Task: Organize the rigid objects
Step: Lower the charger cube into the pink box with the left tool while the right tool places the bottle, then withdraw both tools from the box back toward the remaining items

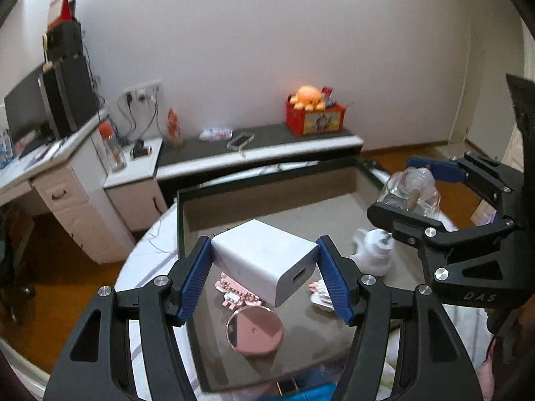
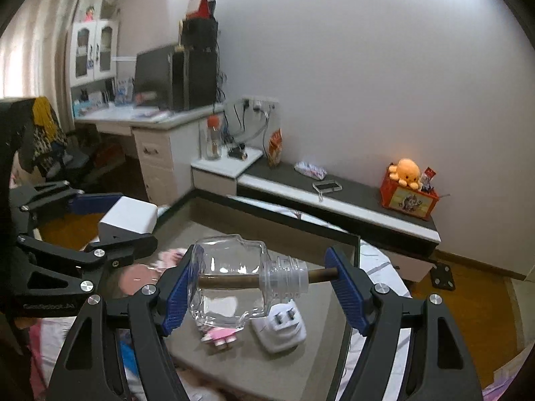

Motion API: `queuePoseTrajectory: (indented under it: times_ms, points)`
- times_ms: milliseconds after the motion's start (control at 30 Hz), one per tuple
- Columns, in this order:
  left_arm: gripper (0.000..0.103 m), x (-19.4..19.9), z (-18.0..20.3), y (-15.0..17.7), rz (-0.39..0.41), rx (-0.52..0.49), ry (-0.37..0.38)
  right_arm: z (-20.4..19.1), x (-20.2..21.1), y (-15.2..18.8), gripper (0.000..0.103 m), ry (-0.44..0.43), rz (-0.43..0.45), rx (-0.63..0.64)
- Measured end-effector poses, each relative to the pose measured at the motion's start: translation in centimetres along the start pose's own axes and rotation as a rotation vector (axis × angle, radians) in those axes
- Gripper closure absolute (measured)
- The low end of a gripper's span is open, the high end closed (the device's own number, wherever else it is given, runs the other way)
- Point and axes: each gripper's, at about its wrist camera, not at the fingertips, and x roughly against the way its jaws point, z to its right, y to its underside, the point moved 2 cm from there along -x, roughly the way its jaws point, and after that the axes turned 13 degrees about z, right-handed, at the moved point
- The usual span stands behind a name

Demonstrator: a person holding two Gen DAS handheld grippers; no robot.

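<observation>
Against the plain white wall, a shallow grey tray point(image 1: 267, 183) is sitting on the round bench, and both tools are hanging above it with loads. Left tool point(image 1: 264, 277) is squeezing the white charger block point(image 1: 264, 257) across its flat sides, looking secure, while right tool point(image 2: 264, 284) is pinching the clear glass bottle point(image 2: 230, 277) end to end, one pad on its base, the other on the protruding stick point(image 2: 322, 272). That thin contact is risking a pivot, dropping the bottle onto the white plug adapter point(image 2: 281, 330) and pink toy point(image 2: 219, 336) below.

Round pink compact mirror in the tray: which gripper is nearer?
Left. The left gripper, shut on the white charger, hangs just above the round pink compact mirror. The right gripper, holding the glass bottle, is off toward the tray's far right corner.
</observation>
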Motion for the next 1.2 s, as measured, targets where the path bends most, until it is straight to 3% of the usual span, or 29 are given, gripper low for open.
queuePoseTrajectory:
  times_ms: [200, 367, 533, 600, 833, 1000, 1067, 1100, 1200]
  points:
    - [0.038, -4.3, 0.6, 1.4, -0.096, -0.023, -0.002, 1.0, -4.5, 1.5, 0.027, 0.026, -0.096, 0.003]
    - [0.037, -5.0, 1.3, 2.2, -0.105, -0.036, 0.006, 1.5, -6.5, 3.0, 0.027, 0.029, -0.152, -0.001]
    - [0.020, -4.3, 1.3, 2.6, -0.108, -0.044, -0.014, 1.7, -7.2, 3.5, 0.027, 0.039, -0.165, 0.001]
    - [0.020, -3.9, 1.0, 2.5, -0.103, -0.040, -0.023, 1.8, -7.0, 3.3, 0.027, 0.040, -0.159, -0.002]
    - [0.002, -0.7, -0.3, 1.9, -0.041, 0.001, -0.084, 1.7, -5.3, 2.2, 0.022, 0.052, -0.097, -0.016]
    - [0.001, 2.7, -0.8, 2.1, 0.008, 0.019, -0.125, 1.4, -2.7, 1.6, 0.019, 0.071, -0.055, -0.040]
    - [0.001, 4.2, -0.9, 2.3, 0.033, 0.034, -0.142, 1.1, -1.3, 1.5, 0.013, 0.071, -0.044, -0.054]
    - [0.001, 5.0, -1.0, 2.4, 0.044, 0.040, -0.146, 1.0, -0.6, 1.5, 0.000, 0.074, -0.035, -0.058]
    - [0.000, 7.5, -1.0, 2.8, 0.080, 0.047, -0.166, 0.2, 2.7, 1.1, 0.000, 0.079, 0.023, -0.063]
